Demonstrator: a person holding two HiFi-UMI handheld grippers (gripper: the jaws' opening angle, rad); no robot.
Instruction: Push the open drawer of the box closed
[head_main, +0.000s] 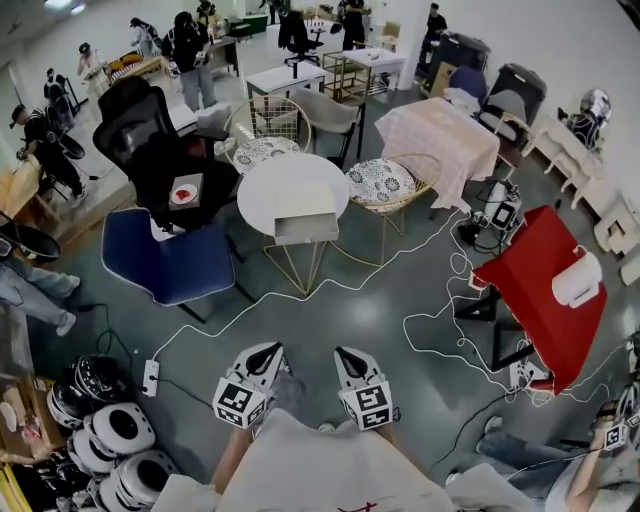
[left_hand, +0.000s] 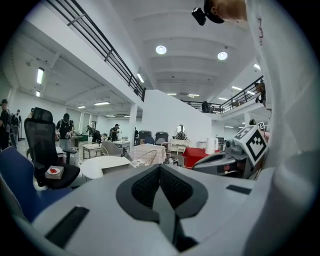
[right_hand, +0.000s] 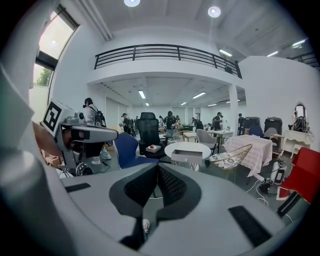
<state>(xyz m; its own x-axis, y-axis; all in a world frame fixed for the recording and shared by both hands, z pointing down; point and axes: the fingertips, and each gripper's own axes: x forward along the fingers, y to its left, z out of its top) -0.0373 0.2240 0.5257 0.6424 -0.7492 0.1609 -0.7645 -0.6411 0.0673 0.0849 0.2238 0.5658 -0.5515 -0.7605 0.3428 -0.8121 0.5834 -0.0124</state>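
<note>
both grippers, left (head_main: 268, 352) and right (head_main: 347, 355), held level, fingers closed, empty.

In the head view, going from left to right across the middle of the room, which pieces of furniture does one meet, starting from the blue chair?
blue chair → round white table → wire chair with patterned cushion → red table

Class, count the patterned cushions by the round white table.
2. One cushion at the upper left of the table, the other at its right. More may be hidden.
</note>
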